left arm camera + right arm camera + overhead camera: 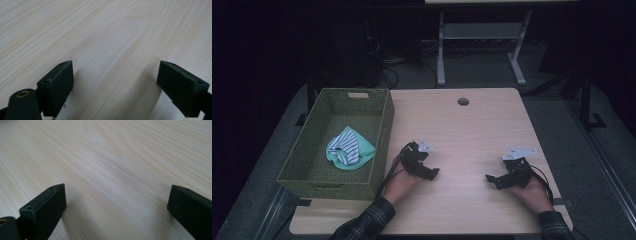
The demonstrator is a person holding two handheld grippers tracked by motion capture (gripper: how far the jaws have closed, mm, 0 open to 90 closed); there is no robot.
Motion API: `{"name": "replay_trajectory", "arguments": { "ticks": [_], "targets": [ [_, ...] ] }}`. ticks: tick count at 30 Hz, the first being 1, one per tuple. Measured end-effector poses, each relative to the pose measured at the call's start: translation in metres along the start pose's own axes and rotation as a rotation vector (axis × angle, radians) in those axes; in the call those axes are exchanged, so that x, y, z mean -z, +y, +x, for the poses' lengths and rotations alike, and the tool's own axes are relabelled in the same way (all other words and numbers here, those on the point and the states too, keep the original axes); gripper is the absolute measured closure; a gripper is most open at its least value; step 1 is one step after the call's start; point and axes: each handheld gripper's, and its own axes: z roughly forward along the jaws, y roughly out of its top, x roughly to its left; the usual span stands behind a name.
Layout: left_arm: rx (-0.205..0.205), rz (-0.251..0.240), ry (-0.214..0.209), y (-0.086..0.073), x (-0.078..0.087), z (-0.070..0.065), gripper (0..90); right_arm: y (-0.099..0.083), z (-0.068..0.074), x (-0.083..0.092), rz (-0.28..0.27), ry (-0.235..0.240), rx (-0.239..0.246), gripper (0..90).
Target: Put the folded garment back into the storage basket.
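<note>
Right now your left tool point(435, 172) rests low on the counter point(472, 125), held in your left hand point(399, 185) at about 7 o'clock of the wooden top, its jaws pointing toward 3 o'clock. In the left gripper view the left tool point(115, 75) is released: the two black jaws stand wide apart with bare wood grain between them, and nothing is clamped. Your right tool point(489, 179) sits at about 5 o'clock of the counter, held in your right hand point(534, 192), jaws pointing toward 9 o'clock so that the two tools face each other, well apart, with bare wood between. In the right gripper view the right tool point(116, 200) is likewise released, its jaws spread wide over the plain surface.

The striped cloth point(349, 148), mint green with blue and white stripes, lies bunched on the floor of the green woven basket point(382, 130). That basket stands at the counter's 9 o'clock edge, just beside your left hand, and the cloth lies toward the basket's 5 o'clock part. Neither tool touches the cloth or the basket.
</note>
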Motion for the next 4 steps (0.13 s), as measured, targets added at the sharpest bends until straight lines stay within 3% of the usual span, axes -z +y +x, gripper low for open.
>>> {"name": "replay_trajectory", "arguments": {
  "ticks": [4],
  "targets": [
    [0.001, -0.015, -0.005, -0.0018, -0.0003, 0.0001, 12.7, 0.0001, -0.0001, -0.0001, 0.0, 0.001, 0.0, 1.8]
  ]
}}
